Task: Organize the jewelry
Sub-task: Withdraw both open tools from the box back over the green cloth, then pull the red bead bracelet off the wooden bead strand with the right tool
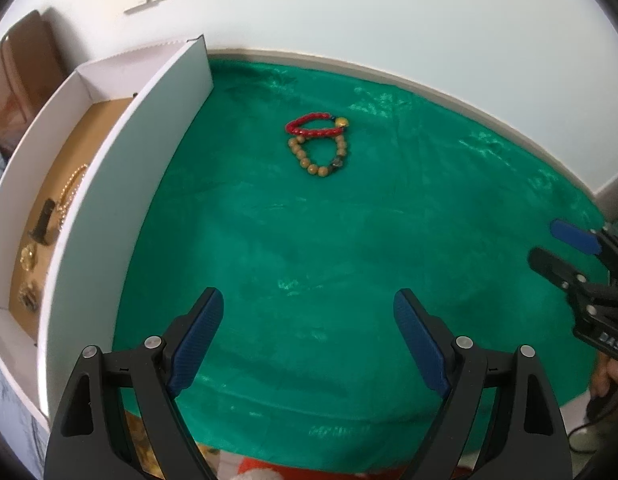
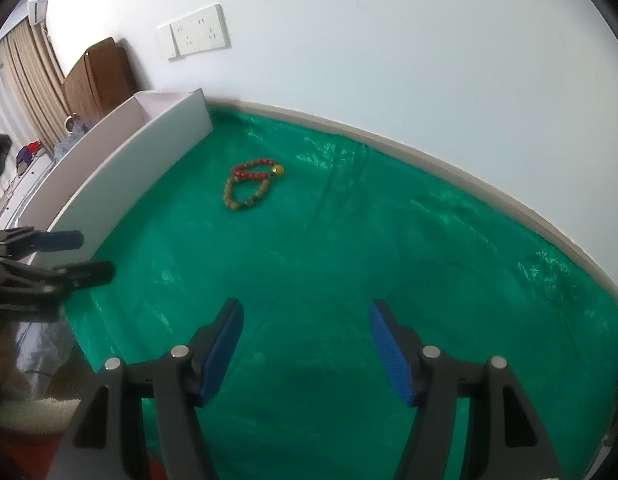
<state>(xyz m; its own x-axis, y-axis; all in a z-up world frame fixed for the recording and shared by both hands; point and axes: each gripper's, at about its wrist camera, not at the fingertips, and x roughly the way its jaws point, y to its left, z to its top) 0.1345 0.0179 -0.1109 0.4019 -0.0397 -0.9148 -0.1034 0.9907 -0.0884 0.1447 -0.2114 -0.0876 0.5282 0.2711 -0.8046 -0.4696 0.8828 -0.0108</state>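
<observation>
Box: While several pieces already lie inside it, the white box (image 1: 121, 184) stands well to the left of the left gripper's jaws, its long wall reaching away from them toward the wall of the room; the right wrist view shows only its outside.
Stored so far: a gold chain (image 1: 71, 184), a dark peg-like piece (image 1: 43, 222) and two gold-coloured ornaments (image 1: 28, 258) rest on the brown floor of the box; what exactly the ornaments are is too small to tell.
Left gripper: the left gripper (image 1: 309, 340) hovers over the green cloth (image 1: 349, 260) with its jaws wide apart and nothing between them.
Left to do: the red bead bracelet (image 1: 315, 126) and the tan bead bracelet (image 1: 319, 156) lie on the cloth, straight ahead of the left jaws and well beyond their tips, touching each other, the red one on the far side with a yellow bead at its right end.
Progress: I judge the sorting more than half done, with these two bracelets yet to go into the box.
Right gripper: the right gripper (image 2: 305, 344) also has its jaws spread and empty; from it the bracelets sit ahead and somewhat left.
Writing: the letters "DAS" (image 1: 611, 342) show on the right gripper's body at the left wrist view's right edge; any further letters are cut off.
Other markings: none readable on the box or the wall sockets (image 2: 199, 32).
</observation>
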